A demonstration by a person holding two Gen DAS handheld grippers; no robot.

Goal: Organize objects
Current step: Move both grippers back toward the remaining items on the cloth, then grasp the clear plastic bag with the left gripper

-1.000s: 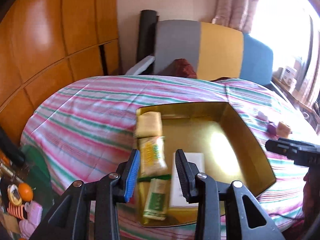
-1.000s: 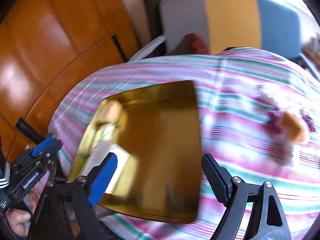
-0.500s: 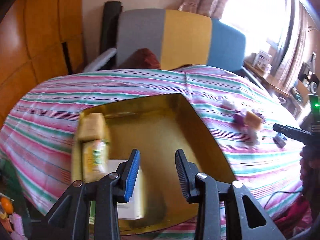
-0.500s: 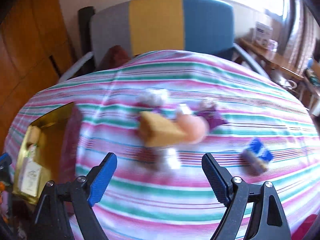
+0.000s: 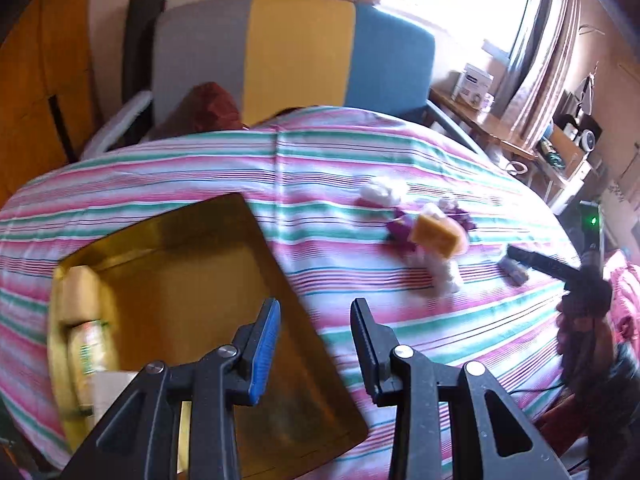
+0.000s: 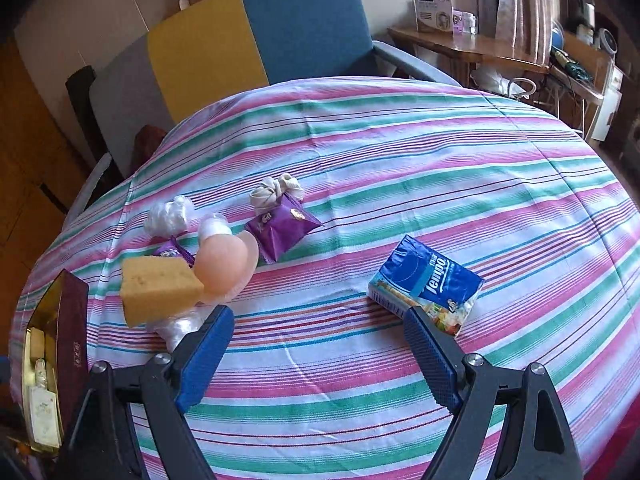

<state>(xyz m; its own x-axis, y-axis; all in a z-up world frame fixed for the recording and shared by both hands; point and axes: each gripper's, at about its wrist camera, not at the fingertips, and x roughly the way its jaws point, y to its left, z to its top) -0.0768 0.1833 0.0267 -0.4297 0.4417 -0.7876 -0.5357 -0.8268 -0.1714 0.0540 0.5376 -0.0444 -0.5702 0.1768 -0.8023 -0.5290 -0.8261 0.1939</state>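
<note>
Striped tablecloth (image 6: 360, 128): gold box (image 5: 192, 280) at your left already stocks several packets. Outstanding, loose: sponge (image 6: 160, 288), purple sachet (image 6: 284, 224), tissue pack (image 6: 424, 284). Your left gripper (image 5: 314, 344) narrow, empty; right gripper (image 6: 316, 356) wide, empty.

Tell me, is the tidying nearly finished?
Not yet. A few packets already lie in the gold box. Both the left gripper and the right gripper are empty. The tissue pack, yellow sponge, purple packet and other bits wait on the striped cloth.
</note>
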